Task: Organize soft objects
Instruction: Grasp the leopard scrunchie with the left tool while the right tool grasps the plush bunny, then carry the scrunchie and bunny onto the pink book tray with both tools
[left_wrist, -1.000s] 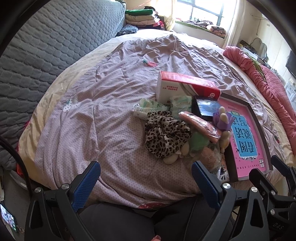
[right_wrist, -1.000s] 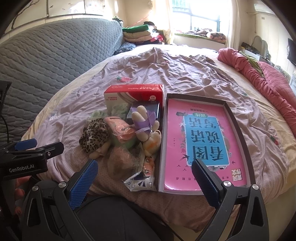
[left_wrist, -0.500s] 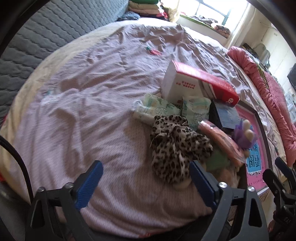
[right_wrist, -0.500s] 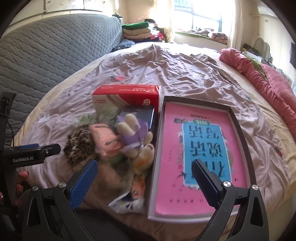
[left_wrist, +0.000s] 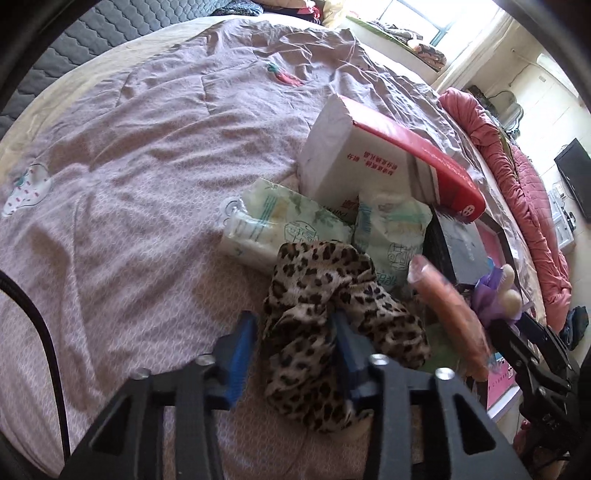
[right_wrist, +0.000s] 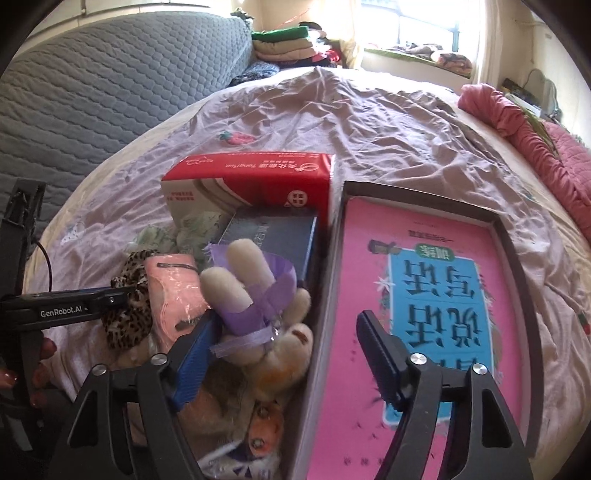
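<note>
A leopard-print scrunchie (left_wrist: 325, 321) lies on the bed in a pile of soft things; it also shows in the right wrist view (right_wrist: 127, 314). My left gripper (left_wrist: 295, 354) has its jaws partly closed around the scrunchie's near left fold. A plush rabbit with purple ribbon (right_wrist: 255, 306) lies beside a pink packet (right_wrist: 173, 291). My right gripper (right_wrist: 286, 365) is open, its left finger against the rabbit, its right finger over the pink box lid (right_wrist: 436, 314).
A red and white tissue box (left_wrist: 384, 162) and two green tissue packs (left_wrist: 288, 225) sit behind the scrunchie. A dark blue box (right_wrist: 273, 236) lies by the tray rim (right_wrist: 332, 258). Pink quilt (right_wrist: 535, 140) at right, grey headboard (right_wrist: 92, 92) at left.
Both grippers moved forward and down into the pile. My left gripper narrowed around the scrunchie. My right gripper narrowed somewhat and reached the rabbit.
</note>
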